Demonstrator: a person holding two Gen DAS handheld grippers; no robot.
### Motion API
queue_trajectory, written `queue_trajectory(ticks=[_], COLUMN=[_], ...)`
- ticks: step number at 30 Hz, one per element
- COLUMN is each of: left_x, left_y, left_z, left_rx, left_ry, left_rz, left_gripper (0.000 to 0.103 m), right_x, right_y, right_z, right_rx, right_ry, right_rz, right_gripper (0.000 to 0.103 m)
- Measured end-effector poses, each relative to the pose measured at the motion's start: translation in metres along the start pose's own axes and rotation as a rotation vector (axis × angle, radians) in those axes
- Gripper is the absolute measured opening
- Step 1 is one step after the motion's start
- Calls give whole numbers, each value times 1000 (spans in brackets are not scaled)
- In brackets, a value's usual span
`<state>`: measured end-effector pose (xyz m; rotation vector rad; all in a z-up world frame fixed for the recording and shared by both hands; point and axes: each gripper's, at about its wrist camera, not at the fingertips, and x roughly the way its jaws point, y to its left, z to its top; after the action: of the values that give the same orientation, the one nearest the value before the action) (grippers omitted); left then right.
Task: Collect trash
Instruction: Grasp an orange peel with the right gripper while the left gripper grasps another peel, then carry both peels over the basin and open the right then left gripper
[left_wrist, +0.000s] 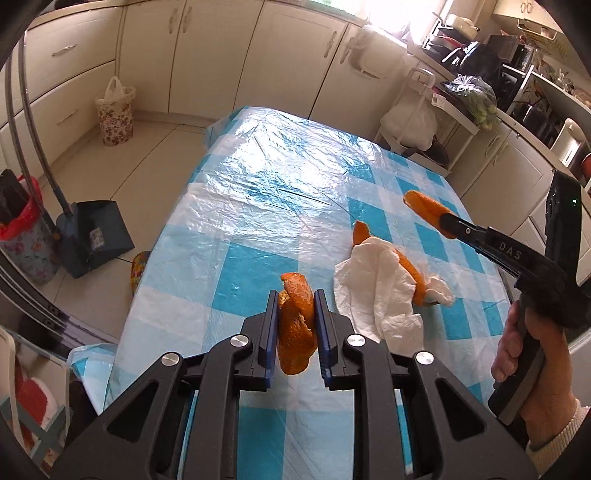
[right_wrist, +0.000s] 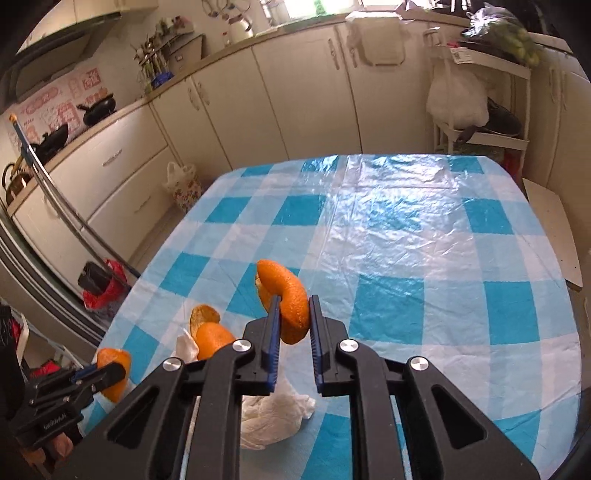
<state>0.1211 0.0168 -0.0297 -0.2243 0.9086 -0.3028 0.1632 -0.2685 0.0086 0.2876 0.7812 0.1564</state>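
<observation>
My left gripper (left_wrist: 295, 299) is shut on a curled piece of orange peel (left_wrist: 296, 325), held above the checked table. The same gripper (right_wrist: 110, 369) and its peel (right_wrist: 118, 362) show at the lower left of the right wrist view. My right gripper (right_wrist: 293, 301) is shut on a second curved orange peel (right_wrist: 290, 299); in the left wrist view that gripper (left_wrist: 439, 218) reaches in from the right with its peel (left_wrist: 423, 205). A crumpled white tissue (left_wrist: 376, 291) lies on the table with a third peel (left_wrist: 406, 269) partly wrapped in it, the tissue (right_wrist: 269, 413) and peel (right_wrist: 210, 332) also lying below my right gripper.
The table wears a blue-and-white checked cloth (left_wrist: 258, 206) under clear plastic. A floral bin with a white bag (left_wrist: 116, 114) stands by the cabinets. A dustpan (left_wrist: 94, 236) and a bin with a red bag (left_wrist: 22, 236) stand on the floor at left. A white shelf rack (right_wrist: 480, 92) stands behind the table.
</observation>
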Motion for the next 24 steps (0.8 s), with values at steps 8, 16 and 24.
queue_trajectory(ticks=[8, 16, 24], left_x=[-51, -82, -100], left_y=[1, 7, -6], left_z=[-23, -42, -59], left_rx=[-5, -28, -19], left_ry=[-35, -48, -49], left_rz=[9, 0, -25], left_gripper=[18, 18, 18], right_x=[-42, -72, -97], right_y=[-22, -18, 17], right_z=[-3, -21, -56], right_rx=[157, 196, 94], right_ry=[-113, -114, -77], right_rz=[124, 193, 228], right_gripper=[15, 15, 15])
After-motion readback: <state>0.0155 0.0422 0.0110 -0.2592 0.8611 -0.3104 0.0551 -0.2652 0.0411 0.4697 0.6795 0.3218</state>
